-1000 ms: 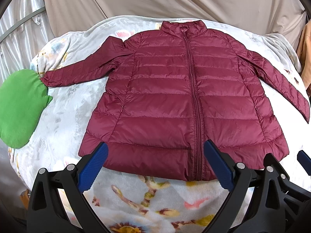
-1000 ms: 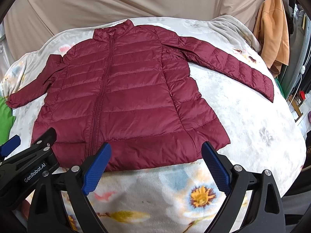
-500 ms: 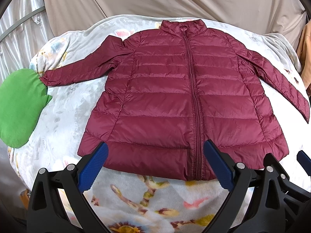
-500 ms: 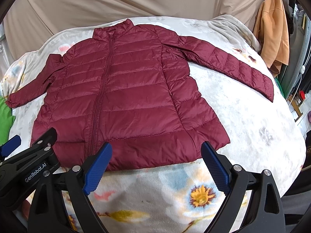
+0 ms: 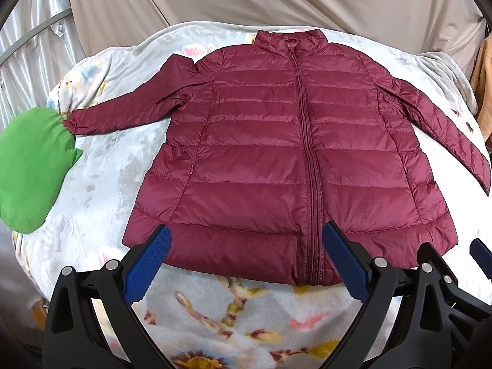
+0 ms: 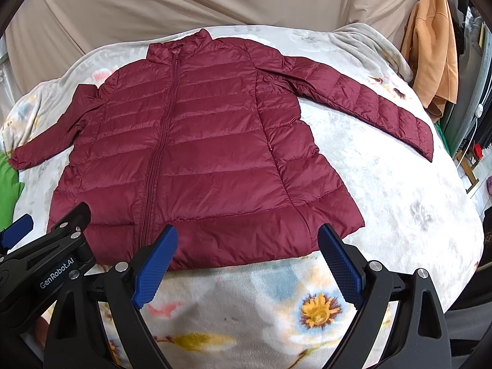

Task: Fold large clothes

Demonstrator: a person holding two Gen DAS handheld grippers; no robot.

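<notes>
At far left, green cushion point(image 5: 29, 169); centre, maroon puffer jacket point(image 5: 276, 160) flat on floral blanket point(image 5: 101, 178), zipped, sleeves spread; near hem, left claw point(image 5: 246, 261), pads apart, empty; right claw point(image 6: 246, 261), likewise apart.

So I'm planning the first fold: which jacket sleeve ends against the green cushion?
The sleeve on the left gripper's side: its cuff meets the green cushion. The other sleeve ends on bare blanket.

Right gripper point(image 6: 246, 261) jaws wide apart, empty, over maroon puffer jacket point(image 6: 200, 153) hem; left gripper point(image 6: 46, 255) just left; orange coat point(image 6: 433, 52) far upper-right.
</notes>
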